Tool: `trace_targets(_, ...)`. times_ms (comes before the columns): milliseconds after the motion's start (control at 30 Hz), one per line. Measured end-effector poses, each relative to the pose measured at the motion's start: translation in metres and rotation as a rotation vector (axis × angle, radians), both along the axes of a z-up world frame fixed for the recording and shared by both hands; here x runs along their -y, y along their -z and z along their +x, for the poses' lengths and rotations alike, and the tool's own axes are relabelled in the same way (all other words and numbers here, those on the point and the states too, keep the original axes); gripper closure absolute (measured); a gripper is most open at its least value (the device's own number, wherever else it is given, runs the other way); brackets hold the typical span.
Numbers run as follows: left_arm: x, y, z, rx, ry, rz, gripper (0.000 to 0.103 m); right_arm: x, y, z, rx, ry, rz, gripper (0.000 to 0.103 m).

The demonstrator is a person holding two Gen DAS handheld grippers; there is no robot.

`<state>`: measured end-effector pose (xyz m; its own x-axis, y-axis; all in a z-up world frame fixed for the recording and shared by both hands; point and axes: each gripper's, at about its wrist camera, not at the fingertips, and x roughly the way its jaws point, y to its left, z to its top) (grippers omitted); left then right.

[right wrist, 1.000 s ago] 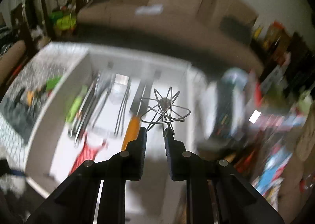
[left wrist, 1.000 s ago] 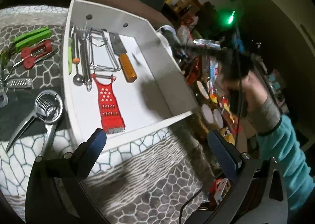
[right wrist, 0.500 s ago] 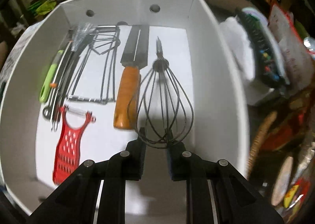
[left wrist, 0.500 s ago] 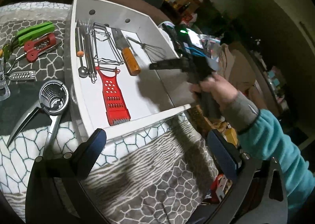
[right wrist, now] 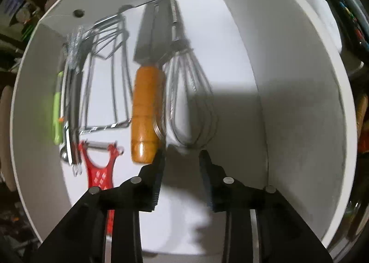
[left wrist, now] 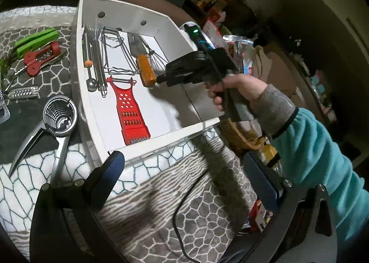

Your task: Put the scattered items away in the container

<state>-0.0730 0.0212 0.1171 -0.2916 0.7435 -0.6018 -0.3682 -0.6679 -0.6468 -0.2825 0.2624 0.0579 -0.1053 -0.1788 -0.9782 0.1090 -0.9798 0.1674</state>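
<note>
Both right tongs [right wrist: 182,154] have parted, releasing the whisk [right wrist: 191,101].

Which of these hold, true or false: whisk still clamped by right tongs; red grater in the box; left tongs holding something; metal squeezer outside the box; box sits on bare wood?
1. The wire balloon whisk is clamped in the right tongs. False: the tongs are open, and the whisk lies in the box.
2. The red plastic grater lies inside the white rectangular box. True.
3. The left tongs hold something. False: open, empty.
4. The shiny metal squeezer lies outside the box. True.
5. The box sits on bare wood. False: on a grey-and-white patterned cloth.
</note>
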Motion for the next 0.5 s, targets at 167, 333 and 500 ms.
trace_targets(167, -0.001, 0.001, 0.000, 0.002, 0.005, -0.001, 0.000, -0.001, -0.039, 0.009, -0.103, -0.033, 0.032, 0.063)
trace_targets(333, -0.002, 0.000, 0.001, -0.006, 0.007, -0.003, 0.000, -0.002, -0.058, 0.003, -0.218, 0.002, 0.054, 0.063)
trace_targets(500, -0.001, -0.005, 0.003, -0.031, 0.003, -0.017, 0.000, 0.000, -0.061, -0.001, -0.247, 0.021, 0.037, 0.063)
